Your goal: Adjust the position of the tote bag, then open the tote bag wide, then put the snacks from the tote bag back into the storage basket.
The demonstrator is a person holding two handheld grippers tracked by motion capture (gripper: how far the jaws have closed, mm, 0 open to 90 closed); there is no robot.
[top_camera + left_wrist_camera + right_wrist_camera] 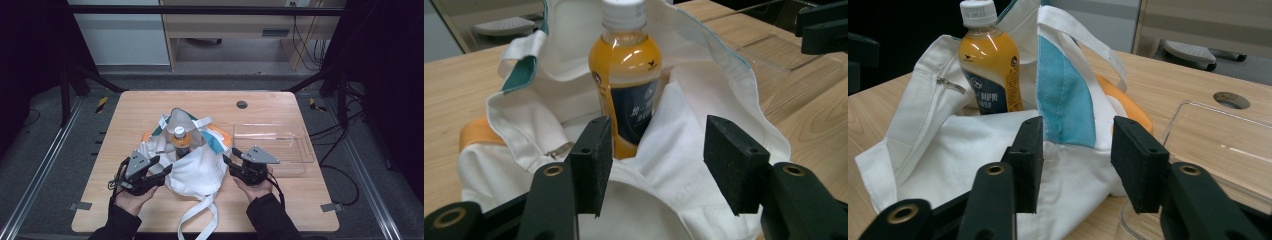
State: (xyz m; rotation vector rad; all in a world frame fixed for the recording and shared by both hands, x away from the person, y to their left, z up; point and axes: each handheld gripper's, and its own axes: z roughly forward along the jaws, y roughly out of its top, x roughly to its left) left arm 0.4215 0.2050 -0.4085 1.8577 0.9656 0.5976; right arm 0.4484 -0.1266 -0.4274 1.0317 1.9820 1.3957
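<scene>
While the white tote bag [197, 167] slumps mid-table w/ an orange drink bottle [181, 142] standing upright in its mouth, the left gripper [161, 172] sits at the bag's left edge, jaws apart, nothing between them. Right gripper [229, 161] at the bag's right side, jaws also apart. Clear plastic tray [295, 150] lies just right of the bag.

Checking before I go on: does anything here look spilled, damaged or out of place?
Nothing spilled or damaged. The capped orange bottle stands upright in the crumpled white bag, the clear tray sits beside it, and both grippers are open.
</scene>
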